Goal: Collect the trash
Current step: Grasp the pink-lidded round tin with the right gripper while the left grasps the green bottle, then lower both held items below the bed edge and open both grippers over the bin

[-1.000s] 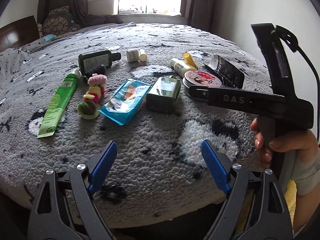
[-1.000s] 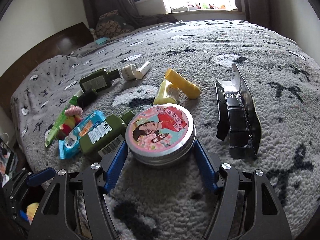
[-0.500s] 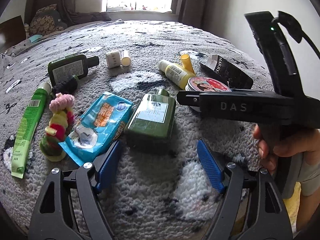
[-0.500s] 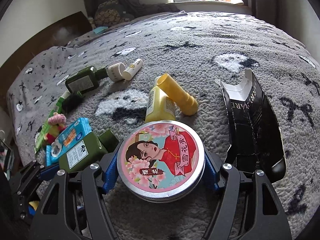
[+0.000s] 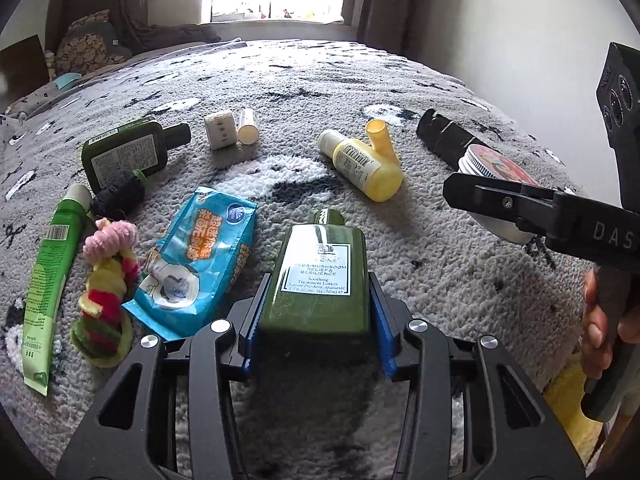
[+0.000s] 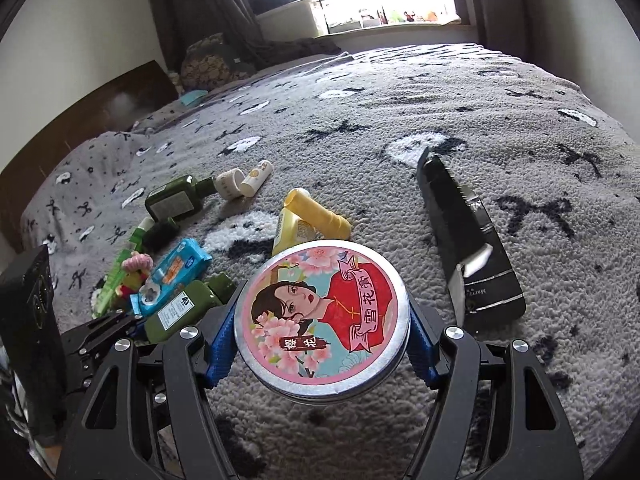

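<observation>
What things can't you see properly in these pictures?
- Round tin, left wrist view: mostly hidden behind the right hand-held gripper.
- Green tube, right wrist view: too small to read, partly behind the woolly toy.
- Black carton, left wrist view: near end behind the tin.

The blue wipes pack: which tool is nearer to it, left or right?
Left. The left tool grips the green bottle right beside the pack; the right tool holds the tin, beyond that bottle.
</observation>
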Demonstrator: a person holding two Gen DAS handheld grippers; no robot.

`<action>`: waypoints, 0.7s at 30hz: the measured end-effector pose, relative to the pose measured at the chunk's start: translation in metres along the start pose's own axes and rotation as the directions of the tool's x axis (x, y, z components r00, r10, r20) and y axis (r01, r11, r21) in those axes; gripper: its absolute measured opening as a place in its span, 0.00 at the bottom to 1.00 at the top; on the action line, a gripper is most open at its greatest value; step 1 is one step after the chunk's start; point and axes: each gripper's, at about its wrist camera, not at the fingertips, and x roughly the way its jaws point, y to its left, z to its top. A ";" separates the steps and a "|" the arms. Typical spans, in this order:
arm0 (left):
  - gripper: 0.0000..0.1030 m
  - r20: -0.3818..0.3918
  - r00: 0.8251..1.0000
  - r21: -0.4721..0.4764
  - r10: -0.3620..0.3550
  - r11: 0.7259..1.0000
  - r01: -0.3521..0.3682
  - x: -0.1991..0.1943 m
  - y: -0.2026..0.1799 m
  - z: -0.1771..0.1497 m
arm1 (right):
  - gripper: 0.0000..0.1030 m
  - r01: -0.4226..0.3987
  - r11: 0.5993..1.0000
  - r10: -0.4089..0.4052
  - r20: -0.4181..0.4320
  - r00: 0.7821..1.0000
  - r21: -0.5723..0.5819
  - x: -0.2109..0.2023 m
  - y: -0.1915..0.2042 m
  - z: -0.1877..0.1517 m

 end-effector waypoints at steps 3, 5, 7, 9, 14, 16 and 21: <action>0.39 0.017 1.000 0.002 0.011 1.000 -0.011 -0.016 -0.005 -0.006 | 0.68 0.003 1.000 -0.003 0.017 1.000 -0.010 -0.014 0.005 -0.007; 0.39 0.030 0.999 0.000 0.020 1.000 -0.020 -0.026 -0.007 -0.009 | 0.68 0.000 1.000 0.001 0.032 0.999 -0.015 -0.025 0.009 -0.011; 0.39 0.041 0.999 -0.007 0.029 1.000 -0.029 -0.038 -0.007 -0.013 | 0.68 -0.002 1.000 0.003 0.049 0.999 -0.026 -0.037 0.013 -0.016; 0.39 0.048 0.998 -0.011 0.034 0.999 -0.033 -0.049 -0.008 -0.019 | 0.68 -0.001 0.999 0.003 0.067 0.998 -0.041 -0.050 0.019 -0.021; 0.39 0.098 0.994 -0.004 0.044 0.999 -0.043 -0.091 -0.013 -0.039 | 0.68 -0.006 0.996 0.016 0.102 0.995 -0.093 -0.084 0.037 -0.041; 0.39 0.123 0.991 -0.006 0.054 0.999 -0.054 -0.111 -0.016 -0.050 | 0.68 -0.001 0.993 0.015 0.112 0.994 -0.120 -0.097 0.045 -0.054; 0.39 0.135 0.988 -0.015 0.077 0.997 -0.075 -0.143 -0.020 -0.086 | 0.68 0.002 0.983 0.018 0.105 0.994 -0.185 -0.115 0.061 -0.092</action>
